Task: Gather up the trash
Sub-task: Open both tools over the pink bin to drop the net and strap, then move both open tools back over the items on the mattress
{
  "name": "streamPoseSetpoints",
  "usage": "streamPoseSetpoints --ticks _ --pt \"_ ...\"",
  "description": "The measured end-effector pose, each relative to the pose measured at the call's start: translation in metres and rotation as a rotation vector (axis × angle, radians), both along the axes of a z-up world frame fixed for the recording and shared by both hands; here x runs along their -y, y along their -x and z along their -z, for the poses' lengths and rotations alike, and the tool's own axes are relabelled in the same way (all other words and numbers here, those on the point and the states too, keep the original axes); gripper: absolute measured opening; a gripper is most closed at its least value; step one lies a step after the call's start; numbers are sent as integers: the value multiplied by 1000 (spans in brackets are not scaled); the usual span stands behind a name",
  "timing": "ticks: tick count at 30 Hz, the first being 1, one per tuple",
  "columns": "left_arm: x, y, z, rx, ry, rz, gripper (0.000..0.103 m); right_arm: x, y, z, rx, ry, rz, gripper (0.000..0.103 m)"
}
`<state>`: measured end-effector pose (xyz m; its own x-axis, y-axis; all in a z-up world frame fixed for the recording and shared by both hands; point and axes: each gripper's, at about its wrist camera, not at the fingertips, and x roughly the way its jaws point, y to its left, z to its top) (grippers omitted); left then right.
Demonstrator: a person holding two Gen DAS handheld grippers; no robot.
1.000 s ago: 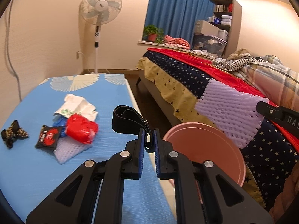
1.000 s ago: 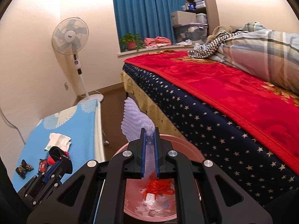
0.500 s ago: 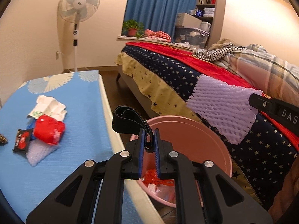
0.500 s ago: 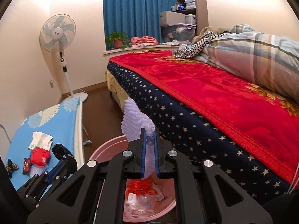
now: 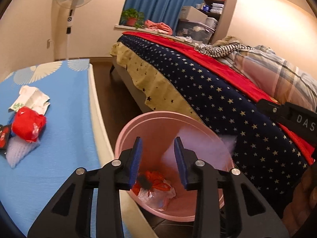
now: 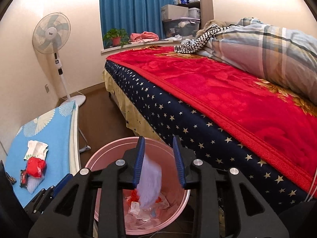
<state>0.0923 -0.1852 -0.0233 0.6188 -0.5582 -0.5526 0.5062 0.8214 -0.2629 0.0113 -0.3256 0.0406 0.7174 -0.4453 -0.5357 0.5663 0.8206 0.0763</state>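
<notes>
Bedroom light falls warm on a bed (image 6: 227,99) with a red blanket and a star-printed navy cover, a standing fan (image 6: 52,33) by the wall and blue curtains (image 6: 136,6) behind a potted plant (image 6: 116,36). We hold both grippers over a pink bucket (image 5: 126,134) that stands on the floor between the bed and our blue-covered worktop (image 5: 65,107).

Our left gripper (image 5: 158,159) is spread wide with nothing between its blue pads; below it a dark blurred strap (image 5: 143,180) sits just above the red and white wrappers in the bucket. Our right gripper (image 6: 158,160) is also spread wide, and a lavender foam net (image 6: 149,180) hangs blurred just below its pads, inside the bucket's mouth, above crumpled plastic and paper; whether it touches the left pad we cannot tell.

On the worktop we see more trash in a small heap: a white crumpled paper wrapper (image 5: 32,99), a red plastic bag (image 5: 27,126) touching it, a second pale foam net (image 5: 19,150) under the bag, and a black-and-red sachet (image 5: 3,136) at the edge of the left view.
</notes>
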Motion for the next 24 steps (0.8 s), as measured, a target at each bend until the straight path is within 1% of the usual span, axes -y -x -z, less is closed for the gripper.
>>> streamPoseSetpoints --ticks 5,13,18,24 --pt "-8 3 -5 24 -11 -23 33 -9 -1 -2 14 -3 -27 30" --pt "-40 6 -19 81 -29 -108 33 -34 -5 -6 59 -18 -113 30" --pt "-71 4 -25 115 -43 -196 33 -50 -12 -5 82 -37 -177 30" --pt "-104 -4 -25 127 -63 -304 33 -70 -25 -4 111 -71 -267 30"
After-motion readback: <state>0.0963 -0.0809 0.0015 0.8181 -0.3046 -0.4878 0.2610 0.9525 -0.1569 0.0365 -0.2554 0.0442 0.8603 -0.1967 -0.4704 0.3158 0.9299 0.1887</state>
